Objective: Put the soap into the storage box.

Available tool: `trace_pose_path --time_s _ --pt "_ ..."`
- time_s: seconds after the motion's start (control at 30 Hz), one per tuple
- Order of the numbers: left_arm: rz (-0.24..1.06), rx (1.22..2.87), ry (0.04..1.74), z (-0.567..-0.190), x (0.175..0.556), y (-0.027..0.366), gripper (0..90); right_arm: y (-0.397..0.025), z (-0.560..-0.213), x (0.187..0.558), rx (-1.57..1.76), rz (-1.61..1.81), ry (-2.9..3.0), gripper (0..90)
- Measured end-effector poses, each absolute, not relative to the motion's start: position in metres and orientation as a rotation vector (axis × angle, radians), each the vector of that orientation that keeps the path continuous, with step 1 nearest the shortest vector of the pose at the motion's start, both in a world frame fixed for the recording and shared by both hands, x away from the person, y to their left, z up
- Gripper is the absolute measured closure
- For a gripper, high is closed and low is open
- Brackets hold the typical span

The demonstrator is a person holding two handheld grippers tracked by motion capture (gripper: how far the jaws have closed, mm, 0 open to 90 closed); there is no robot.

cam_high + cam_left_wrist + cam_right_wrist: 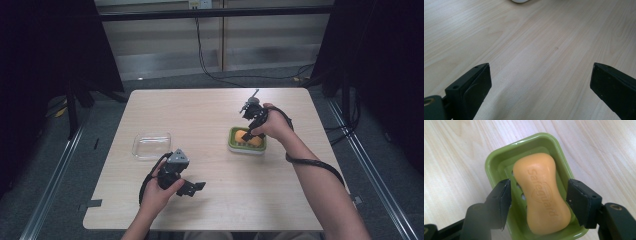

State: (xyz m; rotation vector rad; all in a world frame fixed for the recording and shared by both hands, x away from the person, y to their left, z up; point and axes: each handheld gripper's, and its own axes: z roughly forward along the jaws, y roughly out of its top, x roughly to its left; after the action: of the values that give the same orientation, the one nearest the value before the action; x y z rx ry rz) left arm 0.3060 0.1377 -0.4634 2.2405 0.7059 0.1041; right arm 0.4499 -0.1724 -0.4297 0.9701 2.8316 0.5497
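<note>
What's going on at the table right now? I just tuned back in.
A person holds a gripper in each hand. The right gripper is down over the green soap dish, its jaws open on either side of the orange soap bar lying in it, with gaps on both sides. The left gripper is open over bare table near the front edge. A clear lid or tray lies to the left.
</note>
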Motion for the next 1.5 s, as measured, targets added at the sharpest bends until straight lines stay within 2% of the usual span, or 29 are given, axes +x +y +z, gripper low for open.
trace_pose_path --time_s 0.23,0.63,1.5 --pt "0.101 2.232 0.702 -0.465 0.306 0.136 3.6 -0.177 -0.422 0.434 1.013 0.623 2.796 28.4" --pt "0.094 2.25 0.698 -0.466 0.305 0.133 3.6 -0.184 -0.416 0.407 1.054 0.718 2.764 22.8" --pt "0.096 2.255 0.694 -0.468 0.303 0.13 3.7 -0.216 -0.429 0.357 1.085 0.788 2.732 20.0"
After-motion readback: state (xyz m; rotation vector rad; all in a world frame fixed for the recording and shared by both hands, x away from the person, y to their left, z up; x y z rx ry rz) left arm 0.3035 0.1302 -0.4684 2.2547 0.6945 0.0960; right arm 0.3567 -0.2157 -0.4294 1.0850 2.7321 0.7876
